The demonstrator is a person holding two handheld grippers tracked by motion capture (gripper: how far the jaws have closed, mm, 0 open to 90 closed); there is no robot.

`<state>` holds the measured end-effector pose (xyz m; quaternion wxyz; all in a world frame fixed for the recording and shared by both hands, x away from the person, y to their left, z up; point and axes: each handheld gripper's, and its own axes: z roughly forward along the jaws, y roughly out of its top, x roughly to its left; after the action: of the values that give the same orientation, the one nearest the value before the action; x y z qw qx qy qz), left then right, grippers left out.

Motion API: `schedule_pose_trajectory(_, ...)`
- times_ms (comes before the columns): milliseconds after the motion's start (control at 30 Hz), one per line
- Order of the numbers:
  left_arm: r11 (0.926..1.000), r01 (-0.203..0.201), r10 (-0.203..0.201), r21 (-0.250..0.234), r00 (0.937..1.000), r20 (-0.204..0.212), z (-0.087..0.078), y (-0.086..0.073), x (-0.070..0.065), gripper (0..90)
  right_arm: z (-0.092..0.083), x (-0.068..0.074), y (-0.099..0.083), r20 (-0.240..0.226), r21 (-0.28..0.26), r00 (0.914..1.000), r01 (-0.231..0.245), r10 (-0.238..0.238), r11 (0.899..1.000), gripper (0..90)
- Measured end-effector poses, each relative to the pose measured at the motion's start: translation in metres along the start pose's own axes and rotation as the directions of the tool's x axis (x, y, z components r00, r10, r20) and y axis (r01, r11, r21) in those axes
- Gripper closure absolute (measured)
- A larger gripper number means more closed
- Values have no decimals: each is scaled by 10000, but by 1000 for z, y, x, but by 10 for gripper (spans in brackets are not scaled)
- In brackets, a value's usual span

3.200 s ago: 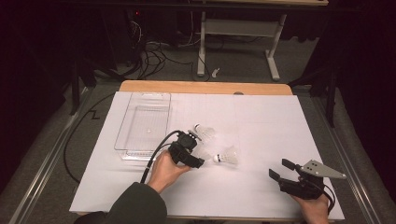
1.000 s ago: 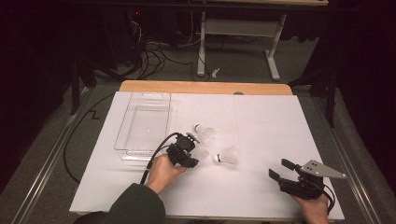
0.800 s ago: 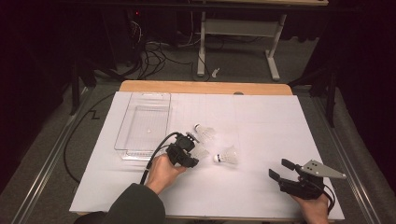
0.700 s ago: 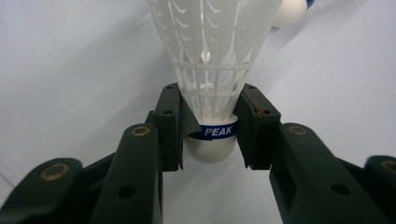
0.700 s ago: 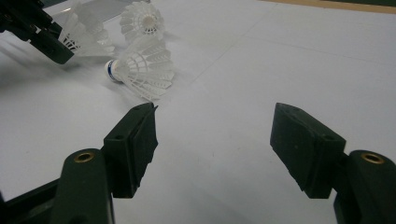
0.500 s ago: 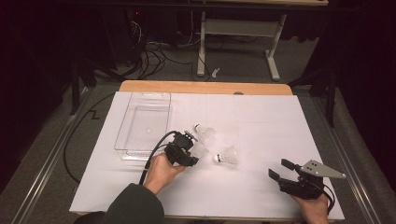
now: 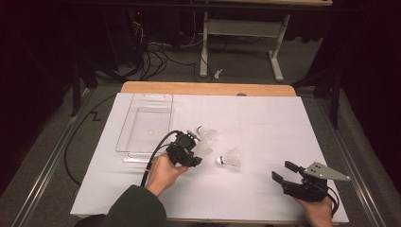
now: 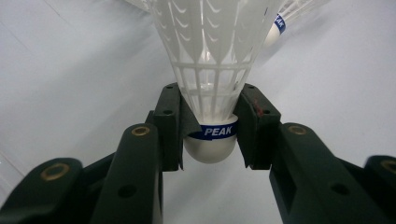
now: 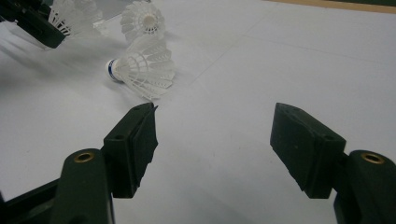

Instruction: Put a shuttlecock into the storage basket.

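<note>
Jaws of the left gripper (image 8: 211,135) stand part-way closed, their pads pressed on either side of a white shuttlecock (image 8: 212,70), gripping it at the cork just where the blue band marked PEAK runs; the rounded cork end points back toward the gripper body and the plastic skirt flares away from it. From the high view the same left gripper (image 7: 191,153) sits over the white sheet (image 7: 265,123) near the table's middle, the held shuttlecock (image 7: 203,149) projecting from its tip. Just beyond lies a second shuttlecock (image 7: 208,134), and a third shuttlecock (image 7: 229,158) lies on its side a little toward the person's right, neither touching the gripper. Right gripper (image 7: 280,172), near the sheet's front right corner, rests well apart from all three, its jaws spread wide with nothing between them; its own view looks toward the third shuttlecock (image 9: 142,67). Clear plastic tray (image 7: 130,144) sits to the left of the left gripper, at the sheet's left part, with nothing visible inside it
</note>
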<state>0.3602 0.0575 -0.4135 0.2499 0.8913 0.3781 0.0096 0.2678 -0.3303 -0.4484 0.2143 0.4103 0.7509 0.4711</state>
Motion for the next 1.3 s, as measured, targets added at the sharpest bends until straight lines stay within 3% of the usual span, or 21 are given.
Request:
schedule_pose_trajectory(1200, 9976, 195, -202, -669, 9997, -102, -26, 6, 11, 654, 0, 0, 0, 9, -10, 10000, 17, -17, 10000, 319)
schedule_pose_trajectory(1300, 9972, 274, -270, -702, 9996, 62, -27, 6, 13, 653, 0, 0, 0, 3, -2, 10000, 18, -18, 10000, 320)
